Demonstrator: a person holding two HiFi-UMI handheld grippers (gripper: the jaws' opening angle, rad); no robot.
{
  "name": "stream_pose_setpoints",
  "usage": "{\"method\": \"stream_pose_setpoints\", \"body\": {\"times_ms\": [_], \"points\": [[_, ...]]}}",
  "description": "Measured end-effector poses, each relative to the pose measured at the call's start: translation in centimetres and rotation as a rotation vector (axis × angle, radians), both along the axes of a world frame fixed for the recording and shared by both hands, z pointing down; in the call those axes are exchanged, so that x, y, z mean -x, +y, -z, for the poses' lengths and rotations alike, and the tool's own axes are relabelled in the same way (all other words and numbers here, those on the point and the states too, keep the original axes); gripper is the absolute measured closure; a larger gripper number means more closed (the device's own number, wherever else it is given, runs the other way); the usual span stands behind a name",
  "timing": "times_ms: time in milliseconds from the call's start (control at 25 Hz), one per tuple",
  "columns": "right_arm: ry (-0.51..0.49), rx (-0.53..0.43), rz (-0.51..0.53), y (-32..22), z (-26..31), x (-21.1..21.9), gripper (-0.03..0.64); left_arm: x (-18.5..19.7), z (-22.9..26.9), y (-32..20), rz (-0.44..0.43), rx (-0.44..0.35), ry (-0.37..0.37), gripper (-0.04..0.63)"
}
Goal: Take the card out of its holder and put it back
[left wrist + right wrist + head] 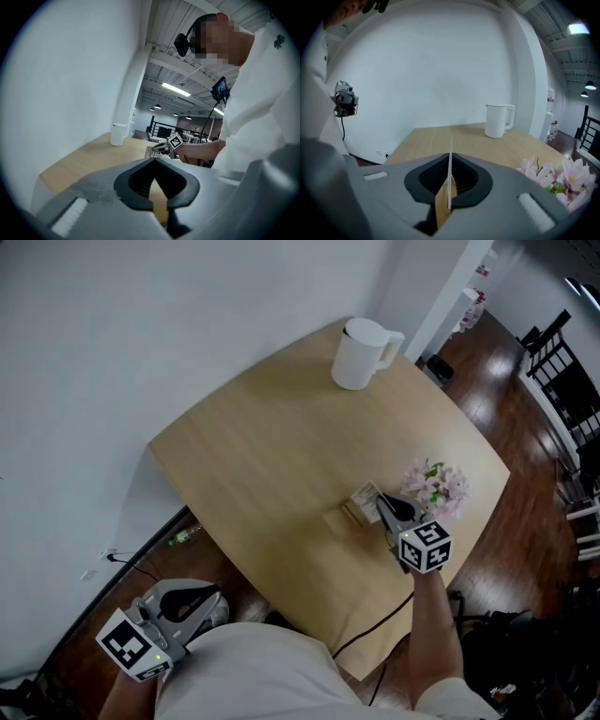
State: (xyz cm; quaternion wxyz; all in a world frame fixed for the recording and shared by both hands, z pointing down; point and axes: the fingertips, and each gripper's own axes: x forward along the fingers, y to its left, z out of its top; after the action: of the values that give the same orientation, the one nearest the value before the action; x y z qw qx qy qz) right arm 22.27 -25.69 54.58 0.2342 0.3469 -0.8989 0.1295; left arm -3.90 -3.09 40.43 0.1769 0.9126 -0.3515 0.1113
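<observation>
The wooden worktop (272, 465) fills my head view, with a white kettle (361, 354) at its 1 o'clock. My left gripper (217, 604) hangs off the worktop's edge at 7 o'clock, its jaws closed on nothing. My right gripper (382, 505) is over the worktop at 4 o'clock. Pink flowers (437, 488) sit just beside it at its 2 o'clock. The small wooden holder (353, 514) lies at its jaw tips. Those jaws clamp the card (450, 173), which stands edge-on between them. I cannot tell whether it is seated in the holder.
</observation>
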Motion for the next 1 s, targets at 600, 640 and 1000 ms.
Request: {"method": "stream_pose_setpoints", "body": {"times_ms": [600, 640, 1000], "points": [[-0.035, 0.010, -0.004, -0.1, -0.9, -0.7, 0.597, -0.7, -0.5, -0.2, -0.018, 0.017, -0.010, 0.591], [-0.034, 0.013, 0.001, -0.1, -1.2, -0.6, 0.597, -0.7, -0.6, -0.2, -0.016, 0.018, -0.011, 0.591], [-0.044, 0.061, 0.036, 0.0, -4.7, -0.6, 0.597, -0.8, -0.6, 0.0, 0.006, 0.038, -0.028, 0.589]]}}
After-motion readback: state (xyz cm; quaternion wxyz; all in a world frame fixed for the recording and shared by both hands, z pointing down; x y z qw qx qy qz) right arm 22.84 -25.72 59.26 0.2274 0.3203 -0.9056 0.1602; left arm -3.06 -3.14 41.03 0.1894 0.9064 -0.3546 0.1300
